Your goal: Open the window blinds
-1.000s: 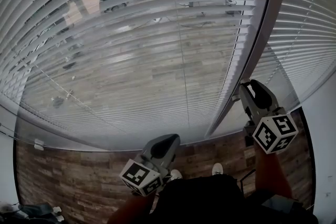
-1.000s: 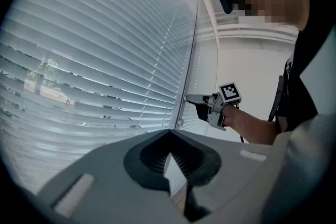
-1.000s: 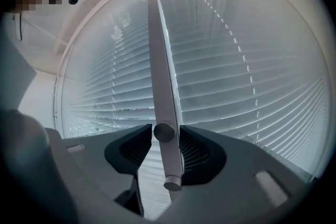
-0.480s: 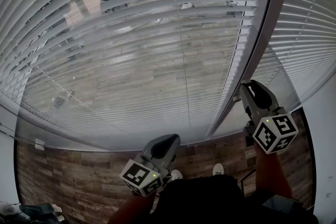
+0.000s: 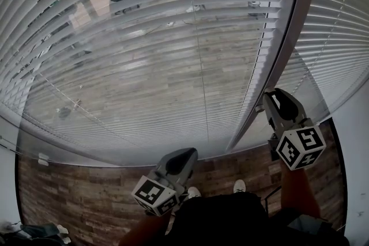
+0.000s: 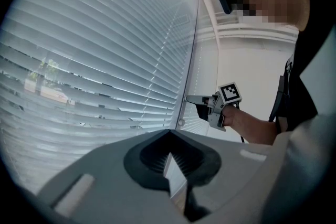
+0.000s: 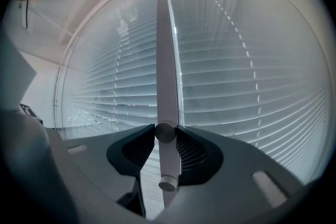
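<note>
White slatted blinds (image 5: 173, 55) cover the window, and the outdoors shows through their gaps. A pale tilt wand (image 7: 167, 86) hangs in front of them. It appears in the head view as a long rod (image 5: 271, 66) whose lower end sits below my right gripper (image 5: 266, 98). The jaws of the right gripper (image 7: 166, 129) have just been closing, and their pads now press on the wand from both sides. My left gripper (image 5: 187, 154) is held low and apart from the blinds. Its jaws (image 6: 169, 132) are shut with nothing between them.
A second blind (image 5: 340, 37) hangs to the right of the wand, with a white wall (image 5: 354, 141) beyond it. Wood-plank flooring (image 5: 86, 199) lies below the window. The person's shoes (image 5: 238, 186) show near the bottom, and some loose items (image 5: 34, 232) lie at the bottom left.
The glimpses of the outdoors between the upper slats have shifted slightly. Both grippers stay where they were.
</note>
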The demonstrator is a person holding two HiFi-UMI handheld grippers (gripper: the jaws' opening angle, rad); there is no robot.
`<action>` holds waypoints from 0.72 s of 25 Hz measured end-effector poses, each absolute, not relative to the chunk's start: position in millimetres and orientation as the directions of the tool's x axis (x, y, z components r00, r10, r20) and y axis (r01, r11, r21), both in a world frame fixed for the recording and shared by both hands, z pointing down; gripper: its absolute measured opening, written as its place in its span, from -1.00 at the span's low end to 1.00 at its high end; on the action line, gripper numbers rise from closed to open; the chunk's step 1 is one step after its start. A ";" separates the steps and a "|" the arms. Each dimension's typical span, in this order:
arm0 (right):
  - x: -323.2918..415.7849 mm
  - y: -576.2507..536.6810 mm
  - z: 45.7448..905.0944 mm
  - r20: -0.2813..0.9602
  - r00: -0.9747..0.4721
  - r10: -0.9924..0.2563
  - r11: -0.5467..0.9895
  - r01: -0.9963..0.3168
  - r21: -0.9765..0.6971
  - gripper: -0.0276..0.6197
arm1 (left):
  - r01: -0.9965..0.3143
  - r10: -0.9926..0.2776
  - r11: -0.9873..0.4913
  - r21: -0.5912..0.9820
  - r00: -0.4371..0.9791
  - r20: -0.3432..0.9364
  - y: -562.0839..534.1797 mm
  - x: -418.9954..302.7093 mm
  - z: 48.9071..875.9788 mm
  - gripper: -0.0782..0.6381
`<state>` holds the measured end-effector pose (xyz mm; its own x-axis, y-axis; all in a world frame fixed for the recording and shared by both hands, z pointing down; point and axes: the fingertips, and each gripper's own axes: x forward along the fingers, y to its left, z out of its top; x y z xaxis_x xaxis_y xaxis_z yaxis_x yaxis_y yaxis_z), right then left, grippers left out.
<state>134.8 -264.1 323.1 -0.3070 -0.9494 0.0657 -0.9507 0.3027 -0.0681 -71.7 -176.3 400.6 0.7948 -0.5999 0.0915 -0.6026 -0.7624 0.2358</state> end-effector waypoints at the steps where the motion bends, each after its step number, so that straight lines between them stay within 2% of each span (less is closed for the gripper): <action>1: 134.8 -264.0 323.1 0.069 -0.305 -0.950 0.302 -0.952 -0.054 -0.44 | -0.600 -0.599 -0.764 0.238 0.796 0.085 -176.1 -71.6 401.5 -0.78; 9: 133.2 -264.2 322.9 0.092 -0.252 -0.963 0.265 -0.946 0.188 -0.45 | -0.603 -0.602 -0.761 0.237 0.794 0.088 -176.5 -71.5 402.7 -0.78; 18: 131.4 -264.3 323.1 0.109 -0.226 -0.968 0.249 -0.913 0.324 -0.45 | -0.603 -0.601 -0.762 0.235 0.794 0.091 -177.8 -69.8 401.0 -0.78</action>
